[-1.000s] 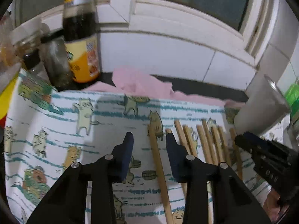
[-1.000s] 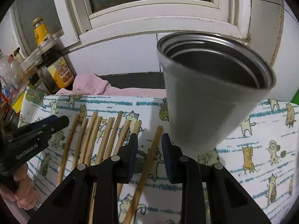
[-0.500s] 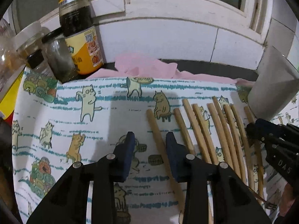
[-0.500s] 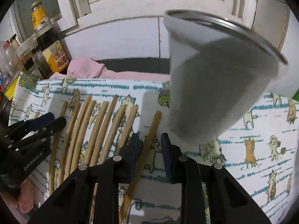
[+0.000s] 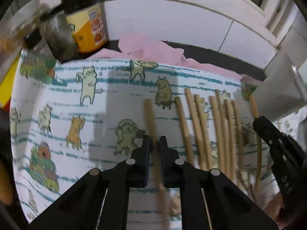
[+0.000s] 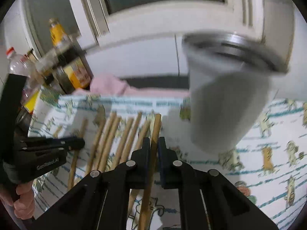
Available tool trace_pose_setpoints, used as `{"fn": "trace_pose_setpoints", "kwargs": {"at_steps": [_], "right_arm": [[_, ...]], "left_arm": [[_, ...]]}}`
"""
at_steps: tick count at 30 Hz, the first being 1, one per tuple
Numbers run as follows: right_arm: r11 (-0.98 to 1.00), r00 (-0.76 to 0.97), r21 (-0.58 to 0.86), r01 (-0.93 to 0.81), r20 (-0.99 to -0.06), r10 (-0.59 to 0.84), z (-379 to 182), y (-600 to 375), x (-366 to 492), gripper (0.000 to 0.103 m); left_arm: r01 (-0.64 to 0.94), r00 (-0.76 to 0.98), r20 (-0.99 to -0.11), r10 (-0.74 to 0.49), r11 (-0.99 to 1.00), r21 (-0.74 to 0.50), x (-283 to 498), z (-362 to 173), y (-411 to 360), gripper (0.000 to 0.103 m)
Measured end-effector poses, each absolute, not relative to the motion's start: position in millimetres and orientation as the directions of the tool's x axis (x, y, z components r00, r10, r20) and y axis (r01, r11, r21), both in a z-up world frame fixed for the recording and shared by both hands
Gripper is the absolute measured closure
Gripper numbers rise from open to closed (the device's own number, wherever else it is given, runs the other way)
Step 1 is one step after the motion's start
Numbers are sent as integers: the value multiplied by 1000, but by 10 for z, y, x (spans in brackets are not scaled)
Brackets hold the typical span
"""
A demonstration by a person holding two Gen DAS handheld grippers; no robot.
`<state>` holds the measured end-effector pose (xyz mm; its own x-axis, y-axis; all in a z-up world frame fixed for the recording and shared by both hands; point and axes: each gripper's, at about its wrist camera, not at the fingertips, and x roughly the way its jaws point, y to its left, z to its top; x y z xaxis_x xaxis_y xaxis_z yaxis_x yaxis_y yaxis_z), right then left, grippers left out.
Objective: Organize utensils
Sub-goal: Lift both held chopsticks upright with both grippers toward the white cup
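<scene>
both grippers have gone from open and straddling to closed within the last second. the left gripper point(image 5: 154, 140) is now pinched onto the leftmost chopstick point(image 5: 150, 120), and the right gripper point(image 6: 154, 141) is clamped on the rightmost chopstick point(image 6: 155, 128), which half a second ago lay loose between its spread jaws. i judge that 2 sticks are now in hand and the next step is lifting them toward the metal cup point(image 6: 228, 99).

the left-held chopstick lies on the cat-print cloth point(image 5: 67, 95) near its middle, set apart from the other chopsticks point(image 5: 211, 124) to its right. its long axis runs from the near edge of the cloth toward the far edge by the window wall, the blunt end pointing away from the gripper and leaning slightly left. the right-held stick runs the same way, near to far, tipped slightly right toward the cup base; whether either has left the cloth i cannot tell. the loose sticks fan roughly parallel between the 2 grippers.

the cup stands at the cloth's far right side, mouth up, blurred in the right wrist view. a sauce bottle point(image 5: 86, 23) stands off the far left corner, and a pink rag point(image 5: 153, 49) lies along the far edge.
</scene>
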<state>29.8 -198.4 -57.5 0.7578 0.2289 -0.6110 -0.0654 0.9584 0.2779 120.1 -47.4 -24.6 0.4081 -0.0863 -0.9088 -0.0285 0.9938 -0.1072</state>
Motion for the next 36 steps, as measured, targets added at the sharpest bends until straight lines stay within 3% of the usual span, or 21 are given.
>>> {"fn": "trace_pose_setpoints", "kwargs": {"at_steps": [7,13,16,21,26,30,33,36], "right_arm": [[958,866,256,-128,-442,234,141,-2006,-277,95],[933,925,276,-229,-237,297,689,-2165,-575,95],[932,943,260,-254,-148,298,868,-2219,-553,95],[887,932,306,-346,-1,364,816,-2422,-418,95],[887,940,312,-340,105,324,765,-2617,-541,95],[901,944,316,-298,236,230,813,-2815,-851,95],[880,931,360,-311,300,207,843,-3024,-985,95],[879,941,410,-244,318,112,837,-3213,-1061,95]], "left_arm": [[94,554,-806,-208,978,-188,771,557,-469,96],[212,742,-616,-265,964,-160,263,1201,-519,96],[223,791,-563,-241,970,-101,264,1265,-649,96],[269,808,-510,-295,955,-126,381,1320,-734,96],[290,840,-440,-318,948,-131,449,1427,-802,96],[357,874,-286,-392,919,-166,386,1737,-823,96],[433,884,-103,-455,883,-181,315,1931,-833,96],[468,871,-56,-487,860,-204,403,2047,-914,96]]}}
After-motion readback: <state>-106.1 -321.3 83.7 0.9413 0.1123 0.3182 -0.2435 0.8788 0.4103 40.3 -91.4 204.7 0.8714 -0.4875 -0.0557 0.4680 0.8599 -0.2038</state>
